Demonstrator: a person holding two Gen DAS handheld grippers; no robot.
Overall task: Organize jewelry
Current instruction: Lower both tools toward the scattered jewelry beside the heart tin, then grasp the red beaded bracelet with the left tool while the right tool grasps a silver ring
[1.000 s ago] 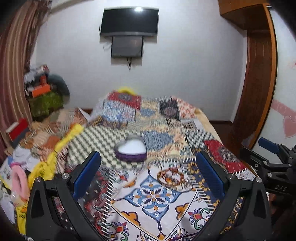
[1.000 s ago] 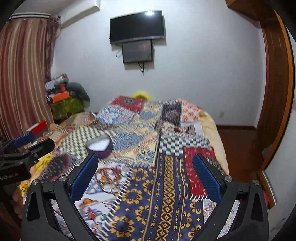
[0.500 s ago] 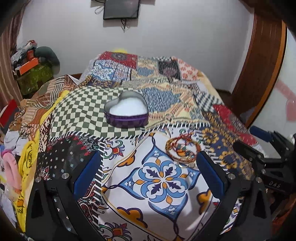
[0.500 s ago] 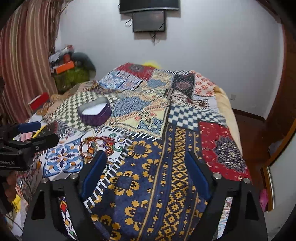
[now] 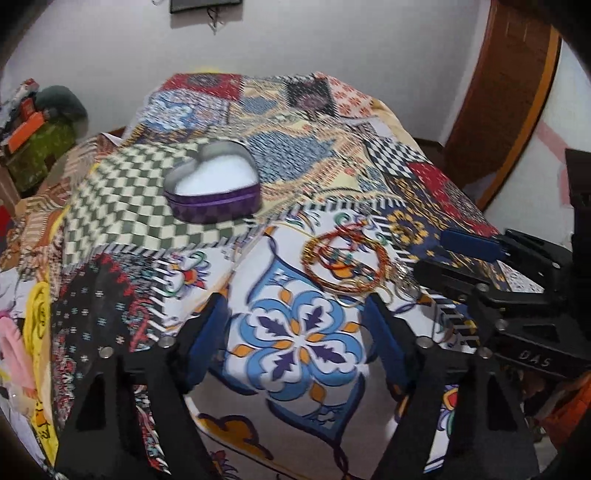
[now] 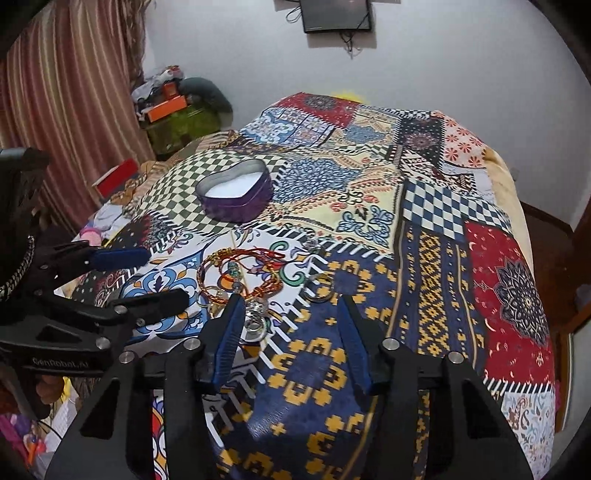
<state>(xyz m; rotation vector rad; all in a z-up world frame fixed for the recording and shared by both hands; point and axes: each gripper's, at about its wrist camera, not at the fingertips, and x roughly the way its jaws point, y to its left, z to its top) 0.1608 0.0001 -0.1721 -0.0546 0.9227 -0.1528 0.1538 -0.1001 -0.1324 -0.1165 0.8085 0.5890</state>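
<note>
A pile of jewelry, red and gold bangles (image 5: 345, 260) with rings and earrings, lies on the patchwork bedspread. It also shows in the right wrist view (image 6: 240, 275). A purple heart-shaped tin (image 5: 212, 188), open with a white lining, sits beyond it; the right wrist view shows the tin (image 6: 236, 194) too. My left gripper (image 5: 295, 314) is open and empty, just short of the bangles. My right gripper (image 6: 291, 306) is open and empty, with silver rings (image 6: 256, 314) by its left finger and a ring (image 6: 319, 293) ahead.
The bed (image 6: 424, 240) fills both views under a patterned quilt. Clothes and boxes (image 6: 173, 107) are piled at the left by a striped curtain. A wooden door frame (image 5: 498, 92) stands at the right. A wall screen (image 6: 336, 14) hangs beyond.
Both grippers have tilted down and moved in toward the jewelry pile. Their jaws have narrowed but stay open. Nothing has been picked up.
</note>
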